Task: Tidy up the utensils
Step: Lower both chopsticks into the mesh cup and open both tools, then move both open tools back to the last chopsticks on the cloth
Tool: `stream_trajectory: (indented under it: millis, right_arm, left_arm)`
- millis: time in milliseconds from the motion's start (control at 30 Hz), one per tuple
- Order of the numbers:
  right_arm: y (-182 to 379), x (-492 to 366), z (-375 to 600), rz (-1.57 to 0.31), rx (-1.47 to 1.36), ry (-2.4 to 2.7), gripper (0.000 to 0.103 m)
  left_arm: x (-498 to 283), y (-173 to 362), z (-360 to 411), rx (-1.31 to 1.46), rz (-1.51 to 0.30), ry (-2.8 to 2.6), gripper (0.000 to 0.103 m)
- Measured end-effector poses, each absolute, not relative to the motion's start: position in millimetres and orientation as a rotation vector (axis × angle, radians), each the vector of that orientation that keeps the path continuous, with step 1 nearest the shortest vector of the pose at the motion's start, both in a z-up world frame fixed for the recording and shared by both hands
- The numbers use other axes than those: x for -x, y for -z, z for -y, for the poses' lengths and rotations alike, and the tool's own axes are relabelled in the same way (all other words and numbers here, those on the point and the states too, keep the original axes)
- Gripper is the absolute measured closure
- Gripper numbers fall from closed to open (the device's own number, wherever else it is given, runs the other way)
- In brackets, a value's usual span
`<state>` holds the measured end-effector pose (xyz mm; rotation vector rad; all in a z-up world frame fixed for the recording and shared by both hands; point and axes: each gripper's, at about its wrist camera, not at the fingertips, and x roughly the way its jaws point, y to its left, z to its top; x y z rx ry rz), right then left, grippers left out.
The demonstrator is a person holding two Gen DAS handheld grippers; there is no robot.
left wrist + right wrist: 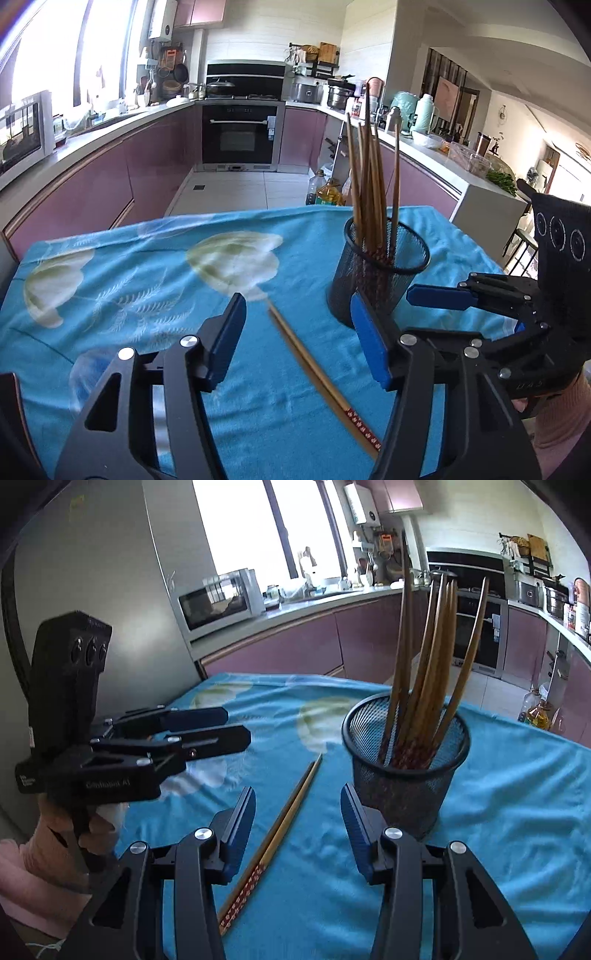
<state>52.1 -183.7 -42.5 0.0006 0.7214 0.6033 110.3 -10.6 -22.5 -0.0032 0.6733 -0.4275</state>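
Mesh cup (404, 760) of chopsticks just right of right gripper (297, 830); loose chopstick pair (284, 823) lies between its parted, empty jaws; left gripper (299, 339) likewise parted, empty.

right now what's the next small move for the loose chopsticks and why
Probably lower the right claw and close it on the chopstick pair lying flat on the blue cloth; the jaws stand open, astride it, and the mesh holder stands just beside.
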Motion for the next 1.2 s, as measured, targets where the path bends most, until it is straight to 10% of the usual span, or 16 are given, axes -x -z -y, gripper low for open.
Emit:
stream_trajectory:
  millis: [333, 1200]
  right_arm:
    - [90.1, -47.5, 158.4, -0.859, 0.051, -0.576, 0.056]
    - [95.7, -54.1, 167.9, -0.904, 0.052, -0.521, 0.057]
  left_arm:
    - [-90.7, 68.9, -21.8, 0.031, -0.747, 0.303, 0.023]
    - [-83.6, 80.5, 1.1, -0.021, -0.796, 0.342, 0.025]
